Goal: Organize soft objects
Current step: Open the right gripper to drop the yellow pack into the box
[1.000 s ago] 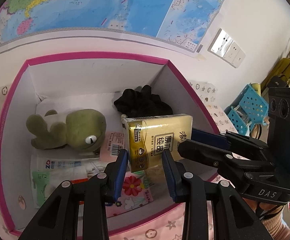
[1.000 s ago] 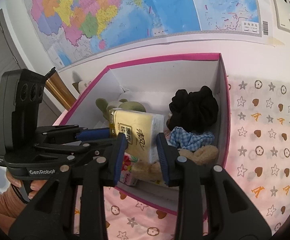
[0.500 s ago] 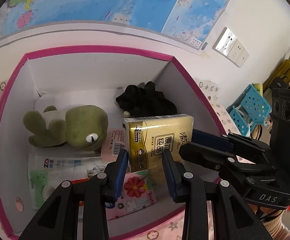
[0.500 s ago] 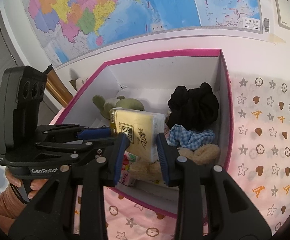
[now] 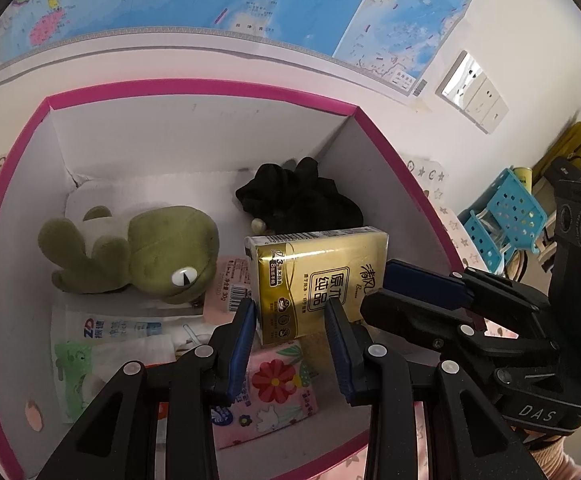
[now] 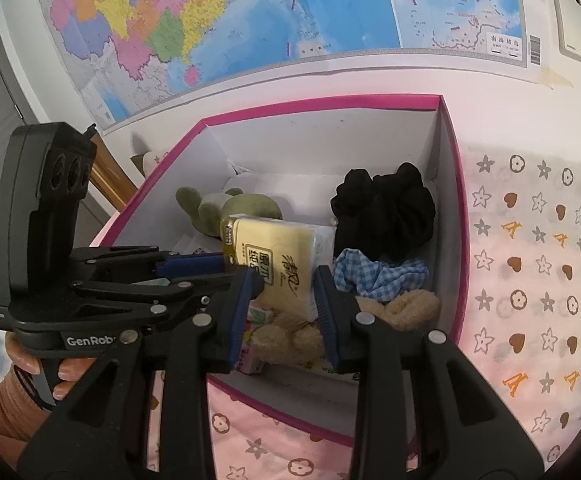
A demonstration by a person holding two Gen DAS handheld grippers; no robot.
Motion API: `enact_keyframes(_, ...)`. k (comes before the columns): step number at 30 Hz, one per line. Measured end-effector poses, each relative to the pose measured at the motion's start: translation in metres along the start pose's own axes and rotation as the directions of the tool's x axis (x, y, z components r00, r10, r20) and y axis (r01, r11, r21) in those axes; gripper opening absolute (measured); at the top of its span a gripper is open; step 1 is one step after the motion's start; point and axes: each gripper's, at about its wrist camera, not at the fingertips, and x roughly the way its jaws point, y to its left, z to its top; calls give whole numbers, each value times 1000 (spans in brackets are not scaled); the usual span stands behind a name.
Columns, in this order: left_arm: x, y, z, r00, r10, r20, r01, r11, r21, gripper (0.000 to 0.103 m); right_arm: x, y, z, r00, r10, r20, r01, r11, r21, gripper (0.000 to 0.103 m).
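Observation:
A gold tissue pack (image 5: pixel 318 276) hangs over the open pink-rimmed box (image 5: pixel 202 85). My left gripper (image 5: pixel 290 312) is shut on its near end, and my right gripper (image 5: pixel 378 284) is shut on its right end. From the right wrist view the same pack (image 6: pixel 278 252) sits between my right gripper's (image 6: pixel 282 280) pads, with my left gripper (image 6: pixel 226 268) clamped on its left end. A green frog plush (image 5: pixel 150 248), a black scrunchie (image 5: pixel 298 200), a floral tissue pack (image 5: pixel 278 380) and a wipes pack (image 5: pixel 106 340) lie inside the box. A blue checked scrunchie (image 6: pixel 374 276) and a beige fluffy one (image 6: pixel 410 308) lie there too.
The box (image 6: pixel 330 102) stands on a pink cloth with stars and hearts (image 6: pixel 530 280), close against a wall with a map (image 6: pixel 250 20). A blue perforated basket (image 5: pixel 506 216) stands off to the right. A hand (image 6: pixel 22 364) holds the left gripper's handle.
The left wrist view has crept slightly forward over the box, so more of its floor shows. Both grippers still hold the gold pack as before.

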Motion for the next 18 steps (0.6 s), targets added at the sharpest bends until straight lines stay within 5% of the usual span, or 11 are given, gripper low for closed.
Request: enact_keyframes(18, 10, 4, 2, 1000, 11, -21, -11, 1000, -18, 35, 5, 1, 3, 1000, -9, -8, 9, 1000, 5, 39)
